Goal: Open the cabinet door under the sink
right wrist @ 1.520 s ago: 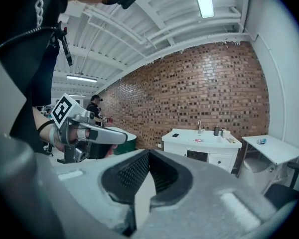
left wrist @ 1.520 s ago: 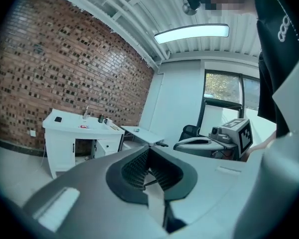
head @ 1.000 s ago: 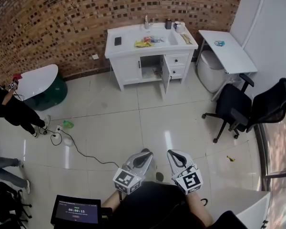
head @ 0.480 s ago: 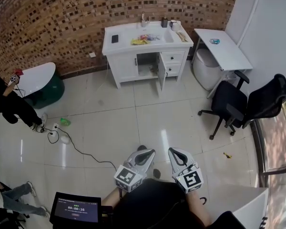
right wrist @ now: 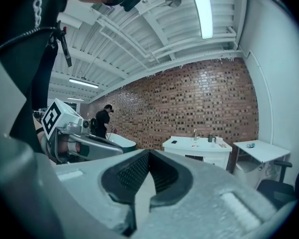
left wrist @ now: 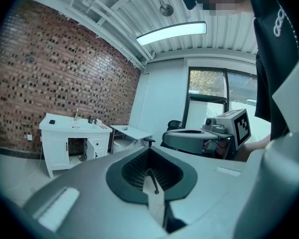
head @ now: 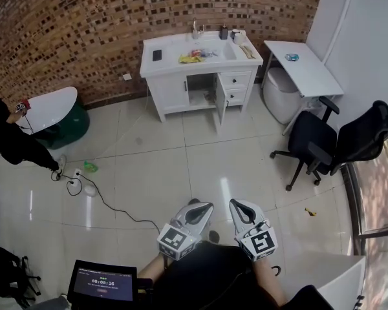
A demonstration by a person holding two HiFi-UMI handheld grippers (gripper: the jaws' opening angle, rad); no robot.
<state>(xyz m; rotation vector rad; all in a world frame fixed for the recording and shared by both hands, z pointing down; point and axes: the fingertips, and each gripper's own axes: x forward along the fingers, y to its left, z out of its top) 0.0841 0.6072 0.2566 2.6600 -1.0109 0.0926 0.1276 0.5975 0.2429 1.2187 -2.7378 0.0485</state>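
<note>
Head view: the left hand-held gripper (head: 205,207) and right hand-held gripper (head: 236,205) are well apart from the sink cabinet (head: 171,92), whose cabinet door (head: 218,102) already stands swung out. Left gripper view, then right gripper view: each pair of jaws is pressed together and empty, so reaching like this would likely glance off the door instead of catching it.

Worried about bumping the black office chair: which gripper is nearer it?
Right. The right gripper is below and left of the office chair; the left gripper lies farther left.
</note>
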